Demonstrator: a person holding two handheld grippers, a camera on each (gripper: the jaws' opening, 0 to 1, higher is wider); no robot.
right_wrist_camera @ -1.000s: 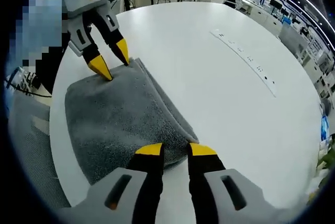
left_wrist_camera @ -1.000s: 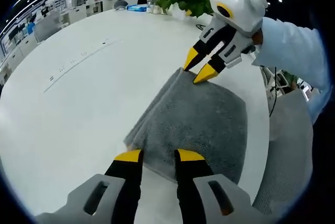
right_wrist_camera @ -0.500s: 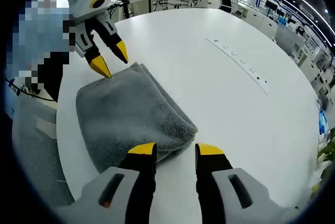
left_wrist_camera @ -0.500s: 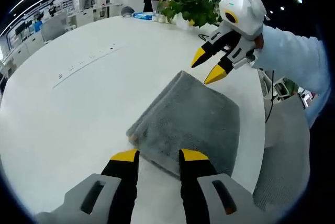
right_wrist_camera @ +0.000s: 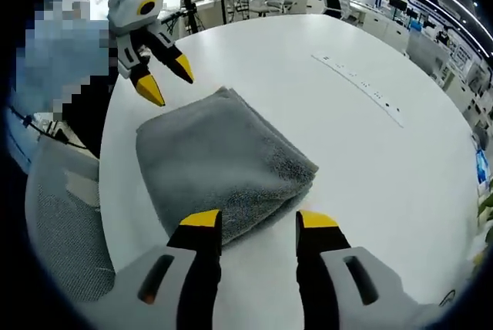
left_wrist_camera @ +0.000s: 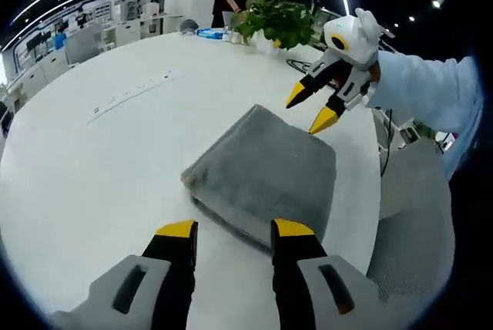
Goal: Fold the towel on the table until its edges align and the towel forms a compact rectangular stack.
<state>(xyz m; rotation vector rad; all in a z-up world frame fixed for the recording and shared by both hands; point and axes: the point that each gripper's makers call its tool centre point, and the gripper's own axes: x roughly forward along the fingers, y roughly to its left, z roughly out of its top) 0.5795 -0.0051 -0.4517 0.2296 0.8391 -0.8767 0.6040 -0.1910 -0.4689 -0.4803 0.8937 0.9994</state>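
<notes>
Folded grey towel point(left_wrist_camera: 266, 172) lies on the white table point(left_wrist_camera: 100, 153), with both grippers off it.

In the left gripper view, the left gripper point(left_wrist_camera: 228, 230) is just in front of the towel's near folded edge, its jaws spread and holding nothing; further right, the right gripper point(left_wrist_camera: 311, 111) hangs just above the far corner, jaws also apart. In the right gripper view, the left gripper point(right_wrist_camera: 166, 83) is at upper left, near the towel point(right_wrist_camera: 219, 164), and a grey chair point(right_wrist_camera: 65, 237) stands beside the table point(right_wrist_camera: 370, 160).
</notes>
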